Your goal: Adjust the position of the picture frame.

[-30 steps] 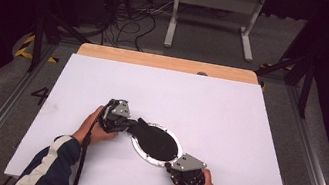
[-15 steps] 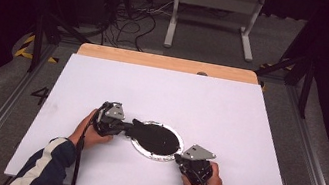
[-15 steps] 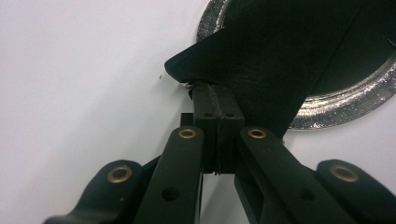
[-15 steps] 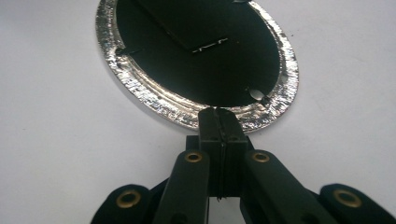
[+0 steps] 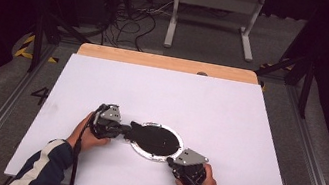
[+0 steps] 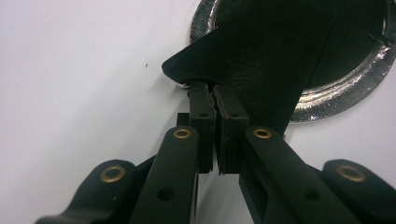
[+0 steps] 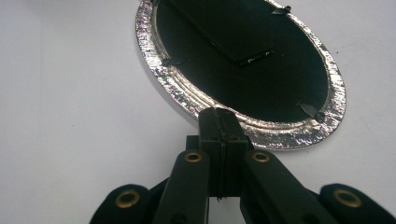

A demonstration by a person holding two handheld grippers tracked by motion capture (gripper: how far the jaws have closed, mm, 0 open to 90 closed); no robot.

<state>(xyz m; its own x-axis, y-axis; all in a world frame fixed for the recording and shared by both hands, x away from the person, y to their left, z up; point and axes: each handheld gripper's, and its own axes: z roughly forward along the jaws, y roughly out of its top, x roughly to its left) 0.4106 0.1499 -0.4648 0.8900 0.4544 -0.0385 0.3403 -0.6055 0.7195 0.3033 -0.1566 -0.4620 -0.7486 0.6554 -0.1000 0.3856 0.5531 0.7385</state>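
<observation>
An oval picture frame (image 5: 157, 141) lies face down on the white table, its black back up inside a silver rim (image 7: 187, 100). A black stand flap (image 6: 261, 51) is hinged to the back and sticks out over the rim on the left. My left gripper (image 6: 215, 93) comes in from the left (image 5: 125, 129) and pinches the flap's lower edge. Its jaws have just eased open a touch, leaving a thin slit between the pads. At the frame's near right, my right gripper (image 7: 219, 114) is shut on the silver rim (image 5: 170, 160).
The white tabletop (image 5: 230, 113) has free room behind and to the right of the frame. A wooden strip (image 5: 167, 63) runs along its far edge. Beyond it are cables and a metal stand (image 5: 213, 14) on the floor.
The left gripper has drawn slightly left with the stand flap, which now lies lower against the frame's back. The right hand has shifted a little to the right.
</observation>
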